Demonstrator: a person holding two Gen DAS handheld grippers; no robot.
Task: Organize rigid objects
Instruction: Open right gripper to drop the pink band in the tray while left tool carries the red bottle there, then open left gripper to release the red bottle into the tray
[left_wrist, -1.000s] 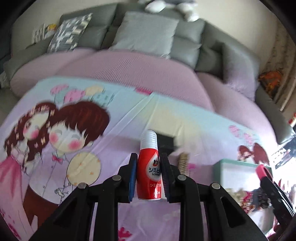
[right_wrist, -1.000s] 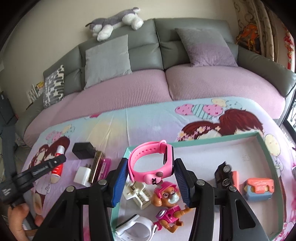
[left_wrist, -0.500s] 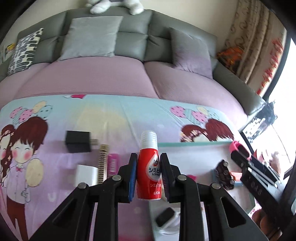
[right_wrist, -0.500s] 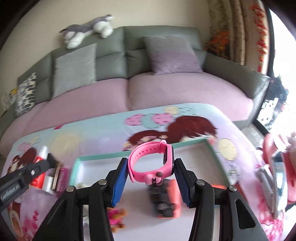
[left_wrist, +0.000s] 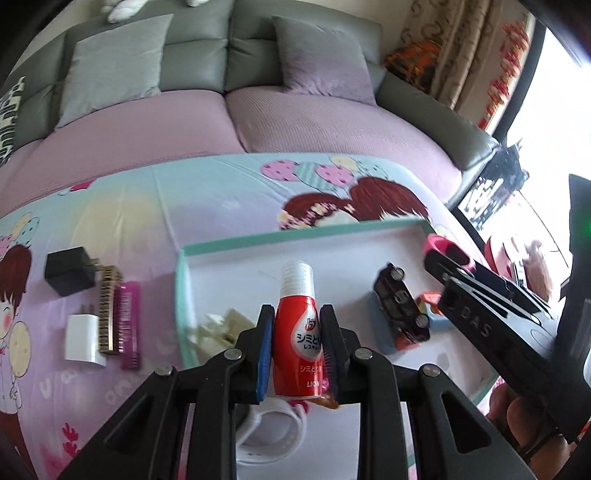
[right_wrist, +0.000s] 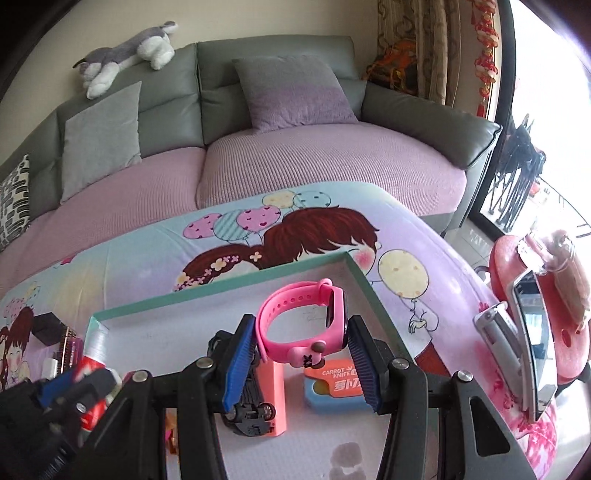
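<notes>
My left gripper (left_wrist: 297, 350) is shut on a small red bottle (left_wrist: 295, 354) with a white ribbed cap, held upright over the near left part of the white tray with a teal rim (left_wrist: 295, 236). My right gripper (right_wrist: 304, 360) is shut on a pink watch (right_wrist: 303, 325), its band looped between the blue pads, above the tray's (right_wrist: 221, 286) right half. The right wrist view shows the left gripper and the red bottle (right_wrist: 92, 365) at the lower left. In the left wrist view the pink watch (left_wrist: 445, 251) pokes out past the right gripper's black body.
In the tray lie a black toy car (left_wrist: 400, 306) on an orange and blue piece, a cream clip (left_wrist: 221, 326), a white watch (left_wrist: 269, 439) and a blue-orange "carrot knife" toy (right_wrist: 336, 384). Left of the tray: black charger (left_wrist: 68, 269), white charger (left_wrist: 81, 338), brush (left_wrist: 109, 310). A phone (right_wrist: 532, 339) stands right.
My left gripper carried the red bottle rightwards from over the cloth to over the tray. My right gripper swung right with the pink watch, from the tray's left part to its right half.
</notes>
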